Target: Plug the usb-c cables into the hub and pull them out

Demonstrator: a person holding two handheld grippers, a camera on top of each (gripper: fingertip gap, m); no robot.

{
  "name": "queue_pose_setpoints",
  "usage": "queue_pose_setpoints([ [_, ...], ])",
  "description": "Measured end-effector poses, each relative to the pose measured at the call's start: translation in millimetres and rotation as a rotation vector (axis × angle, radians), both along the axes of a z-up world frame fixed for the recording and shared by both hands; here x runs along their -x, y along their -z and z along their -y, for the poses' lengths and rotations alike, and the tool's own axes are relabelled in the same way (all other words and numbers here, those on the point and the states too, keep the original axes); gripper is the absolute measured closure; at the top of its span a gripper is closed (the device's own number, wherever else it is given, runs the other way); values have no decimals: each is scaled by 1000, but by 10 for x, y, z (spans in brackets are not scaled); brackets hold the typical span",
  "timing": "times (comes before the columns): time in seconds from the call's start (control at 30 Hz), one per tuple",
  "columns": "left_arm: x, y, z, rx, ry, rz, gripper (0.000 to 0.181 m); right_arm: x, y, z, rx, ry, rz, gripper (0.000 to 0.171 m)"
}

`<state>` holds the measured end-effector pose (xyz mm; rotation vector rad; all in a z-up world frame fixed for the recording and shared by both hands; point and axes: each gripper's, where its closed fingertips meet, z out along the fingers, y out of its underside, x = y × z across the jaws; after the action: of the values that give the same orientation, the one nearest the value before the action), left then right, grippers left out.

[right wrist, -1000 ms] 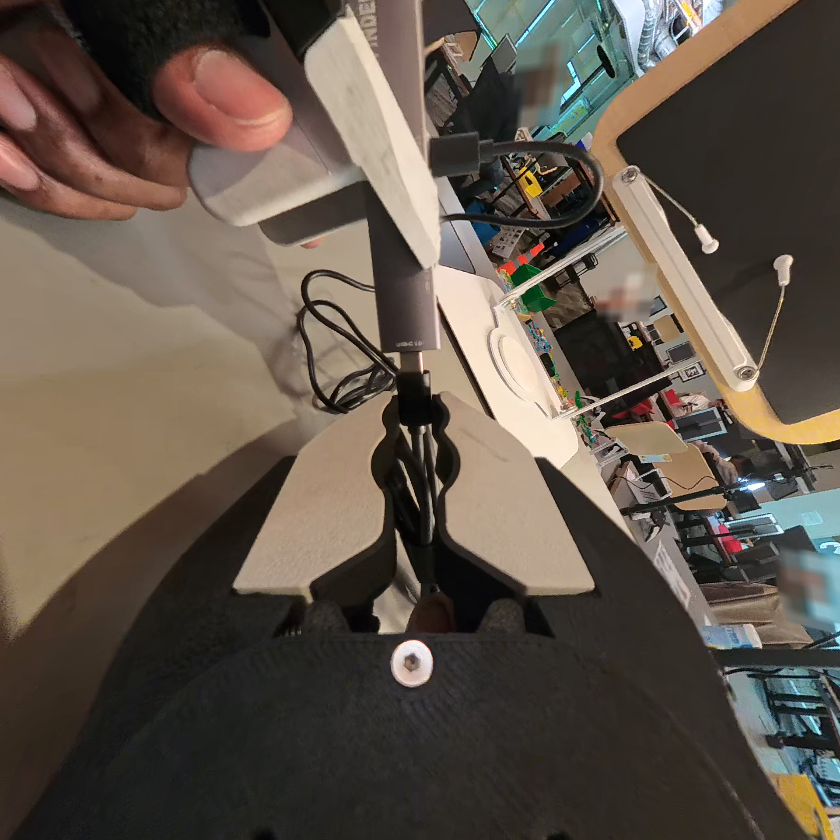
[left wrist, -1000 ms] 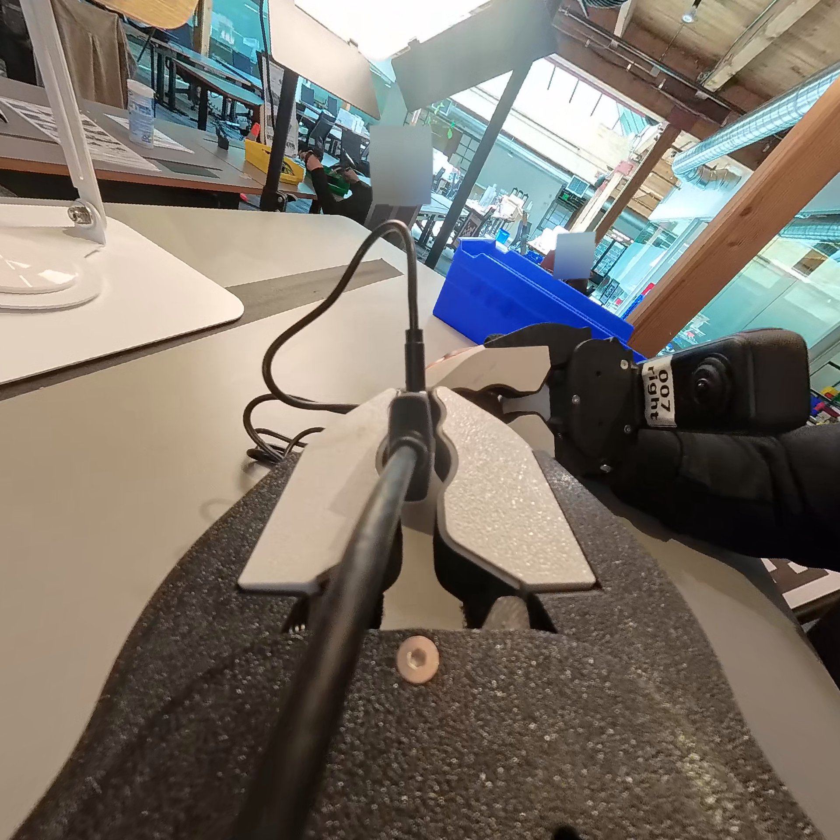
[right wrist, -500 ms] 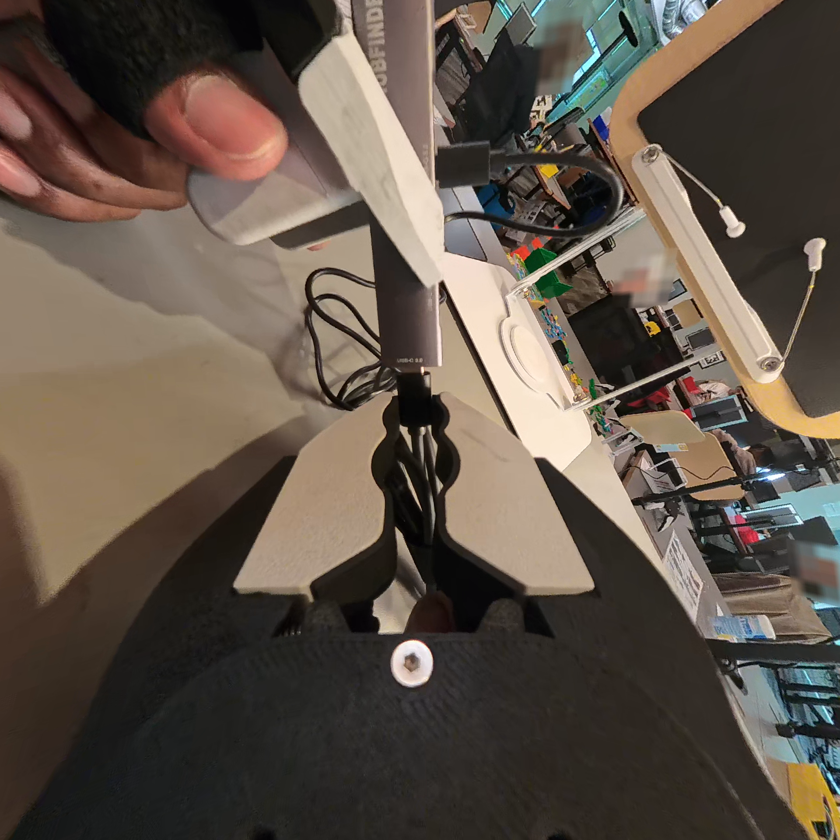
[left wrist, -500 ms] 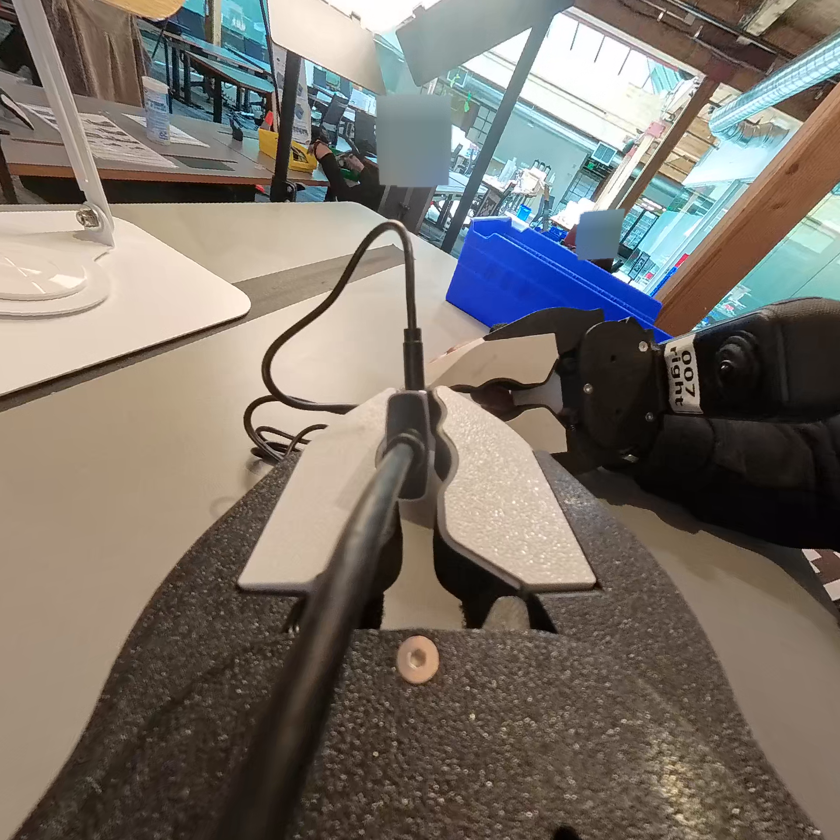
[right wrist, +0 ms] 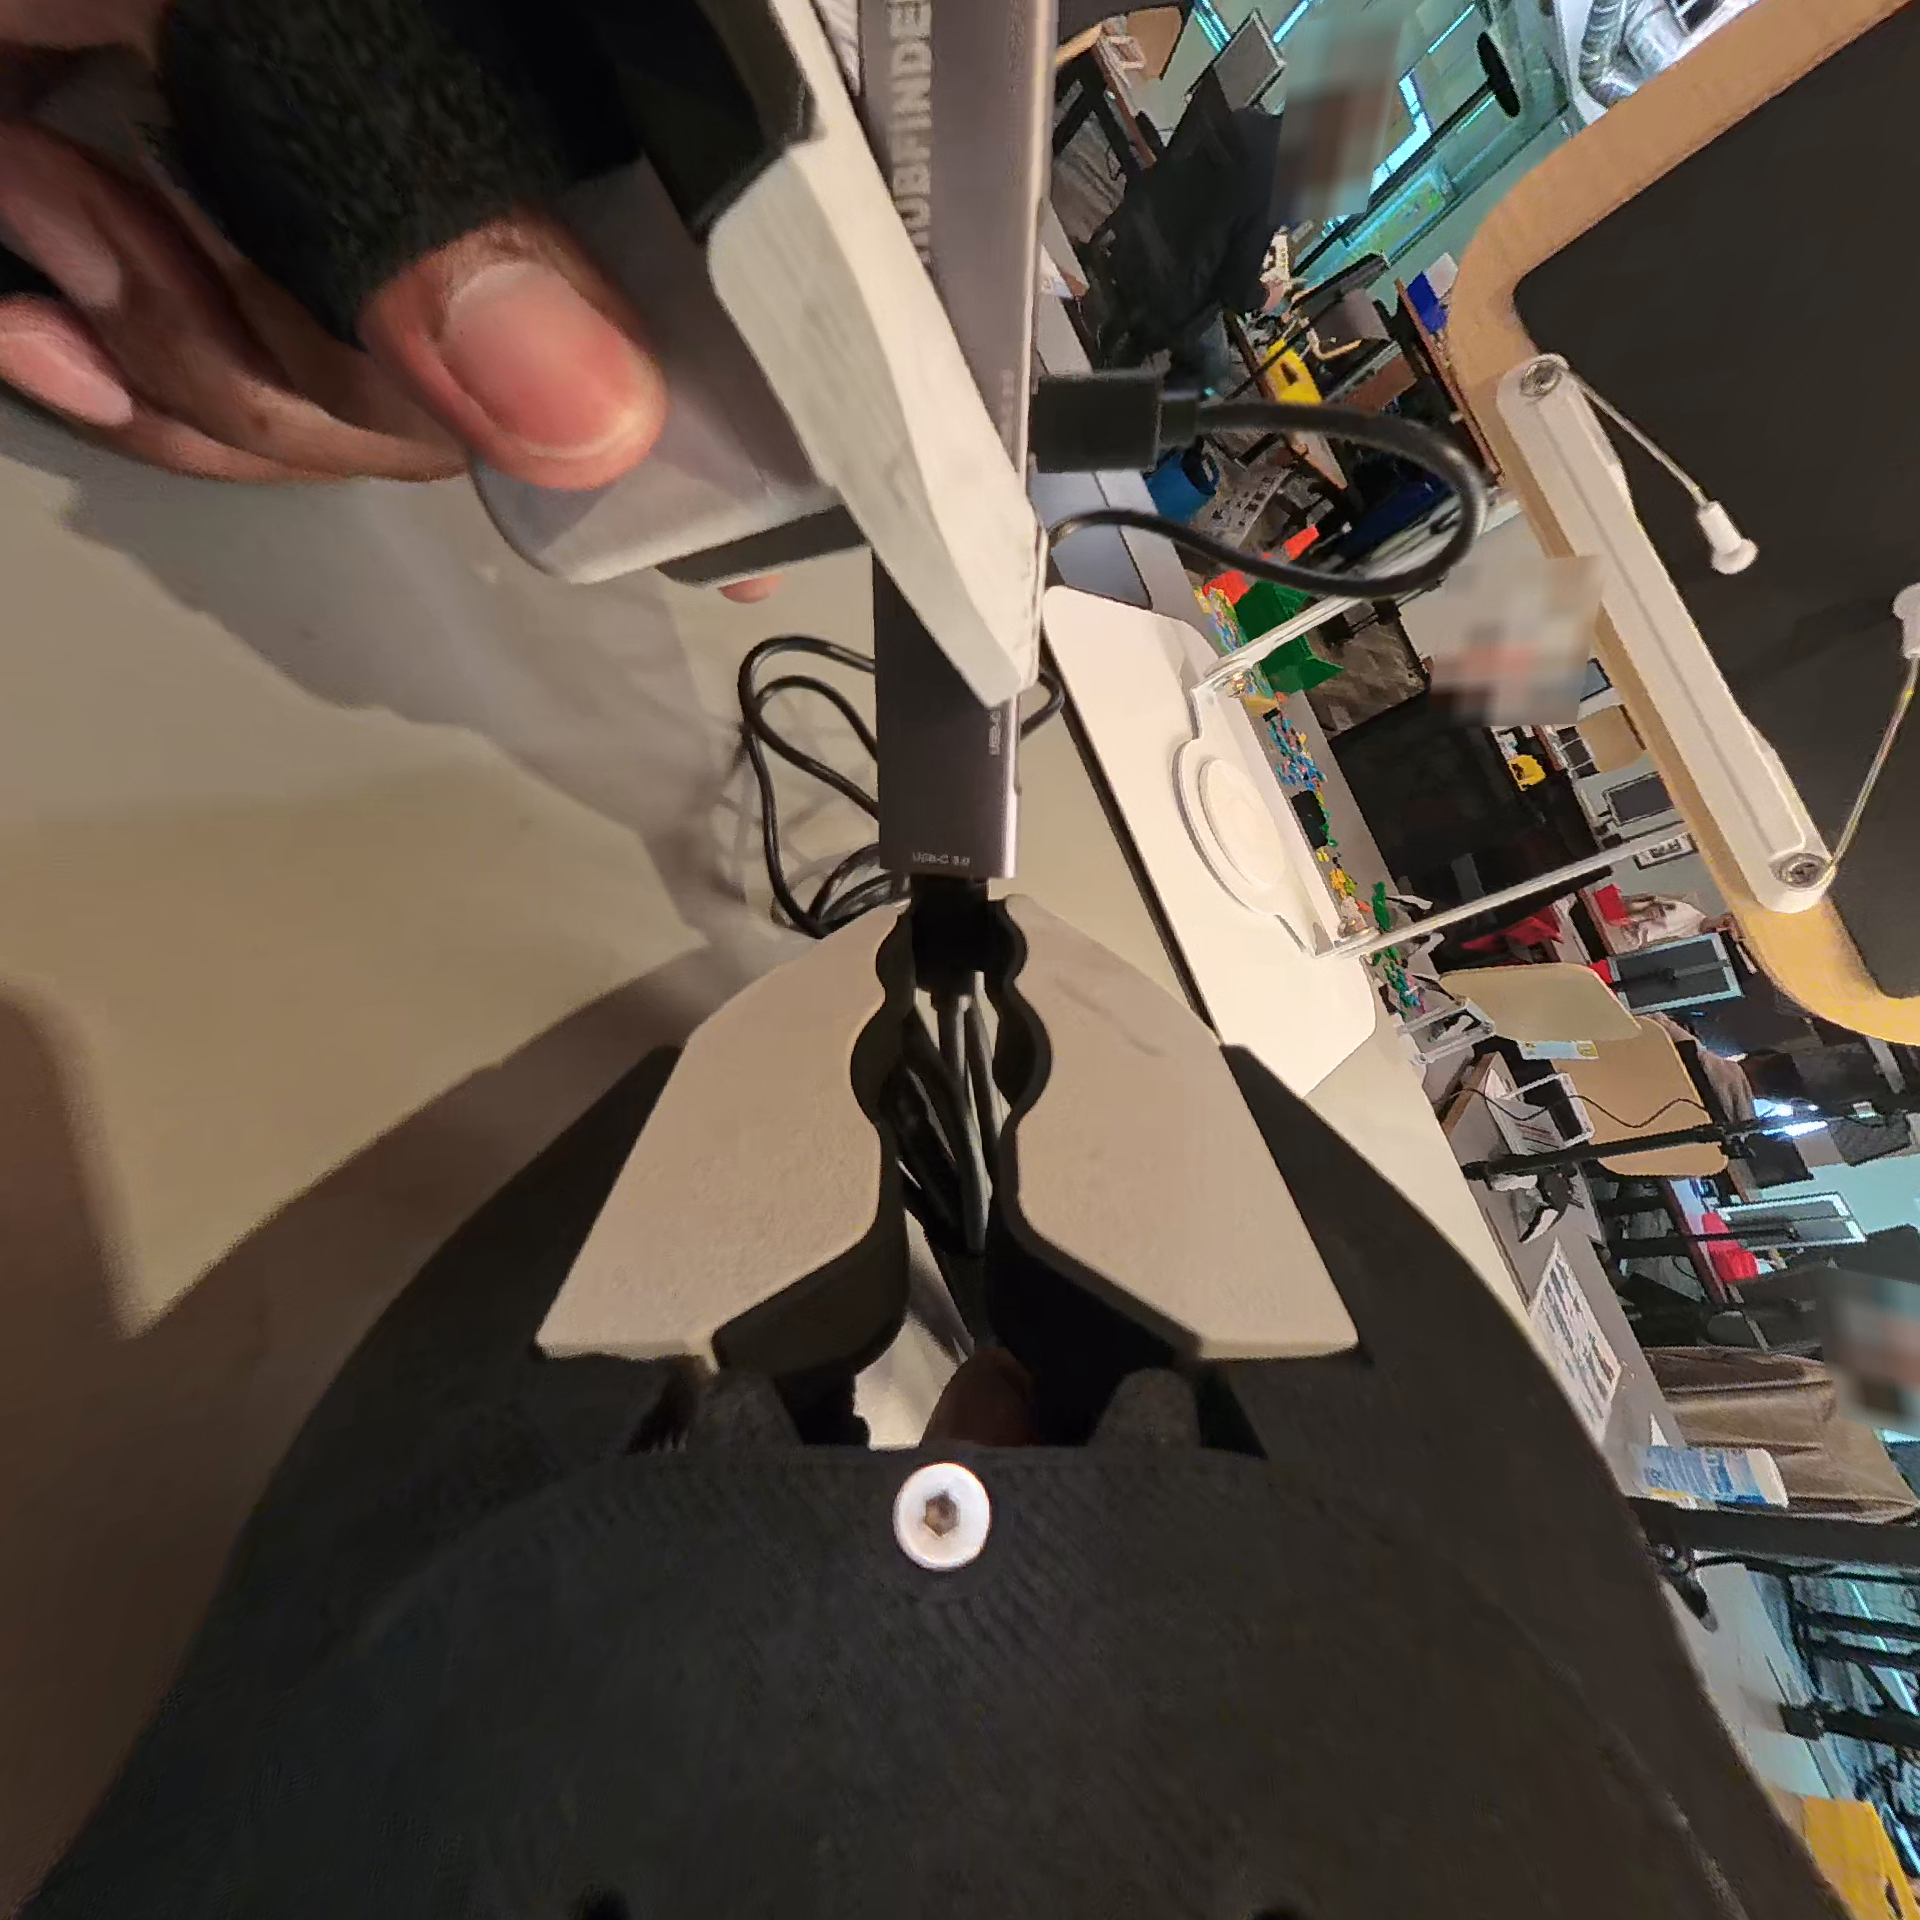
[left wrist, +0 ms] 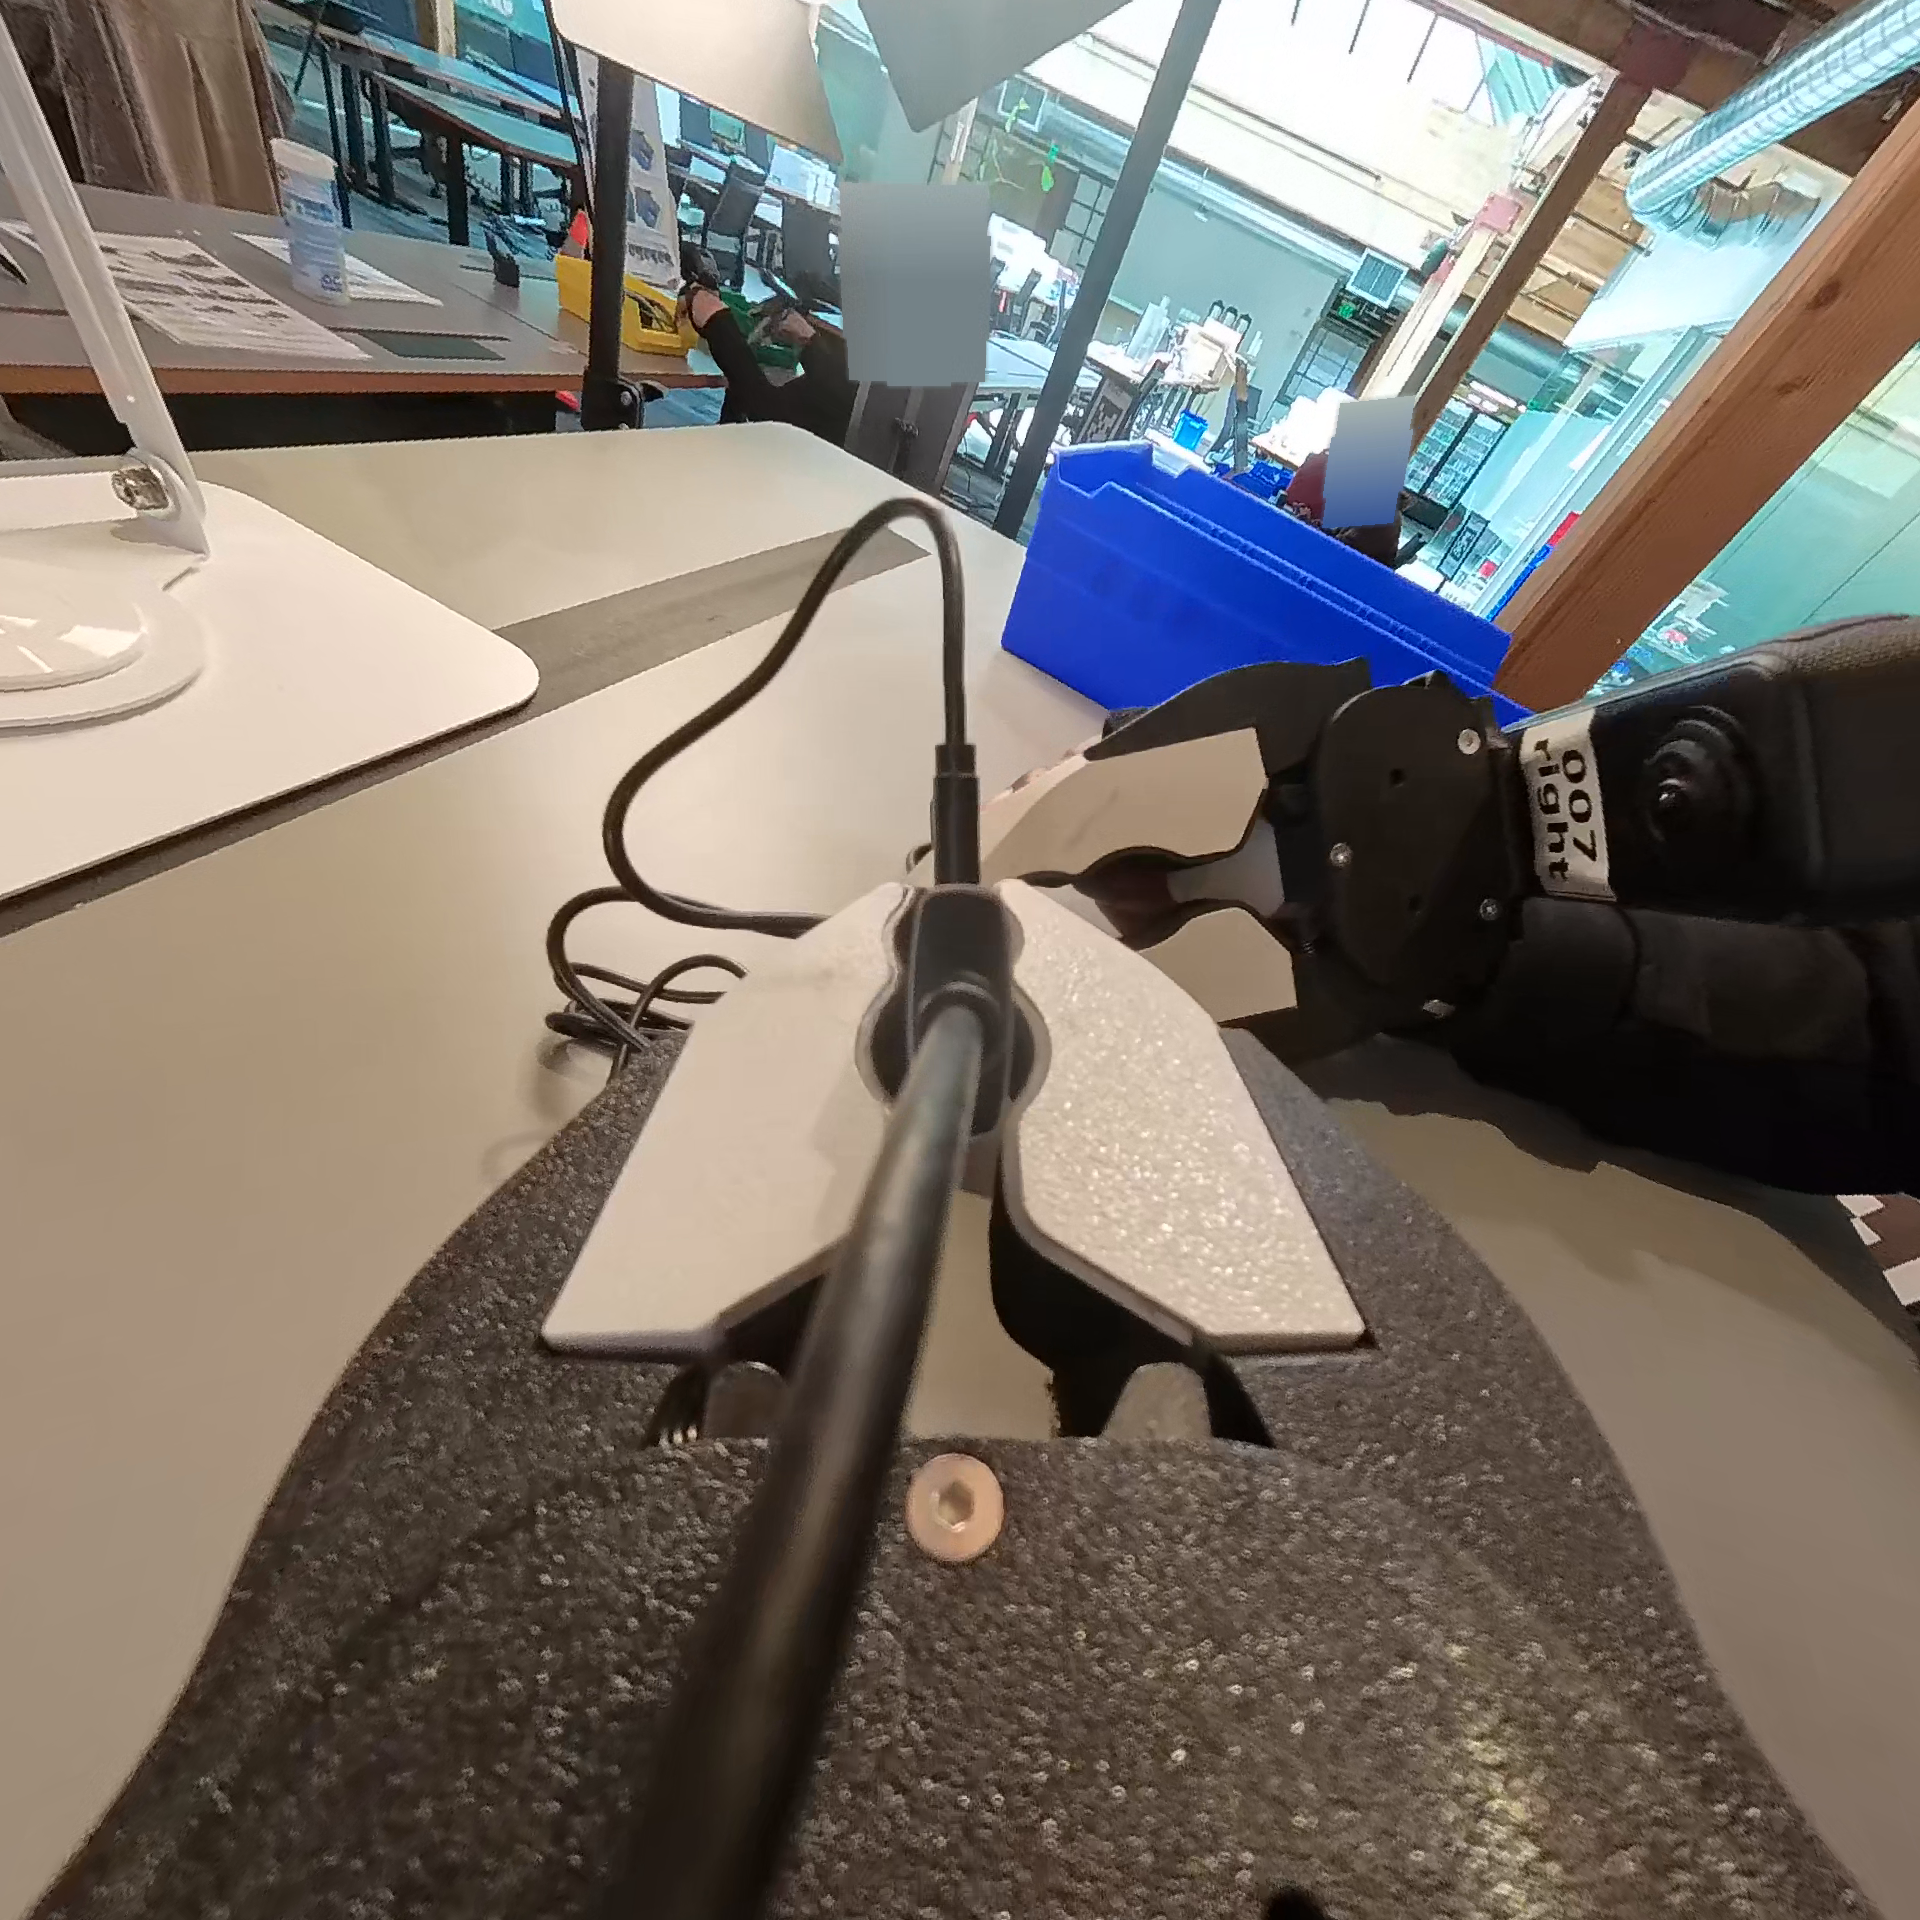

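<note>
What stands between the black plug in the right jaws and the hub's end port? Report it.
Nothing visible: the black USB-C plug meets the grey metal hub at its end with no gap. The second black cable enters the hub's side, clear of it.

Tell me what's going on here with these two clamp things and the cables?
A person is working two handheld grippers over a grey table. The left gripper is clamped on a slim grey USB-C hub, which already has one black cable plugged into its side. The right gripper is shut on the black plug of another cable, held right at the hub's end port. Whether it is fully seated cannot be told.
</note>
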<state>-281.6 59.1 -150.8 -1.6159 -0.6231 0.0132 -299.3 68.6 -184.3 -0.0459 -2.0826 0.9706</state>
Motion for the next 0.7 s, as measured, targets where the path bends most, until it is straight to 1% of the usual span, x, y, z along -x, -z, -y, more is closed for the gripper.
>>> queue_pose_setpoints([
  [0.2,33,27,5,10,-17,19,170,34,31,0,-24,39,2,160],
  [0.4,109,53,48,-93,-5,174,170,44,59,14,10,48,36,158],
  [0.6,121,69,45,-76,-20,171,171,57,71,4,35,59,3,158],
  [0.63,125,67,49,-77,-24,170,171,68,55,-3,45,69,-18,155],
  [0.67,129,63,55,-81,-27,169,171,85,16,-11,53,85,-62,148],
  [0.7,134,56,67,-89,-30,170,171,84,-18,-4,57,86,-106,146],
])
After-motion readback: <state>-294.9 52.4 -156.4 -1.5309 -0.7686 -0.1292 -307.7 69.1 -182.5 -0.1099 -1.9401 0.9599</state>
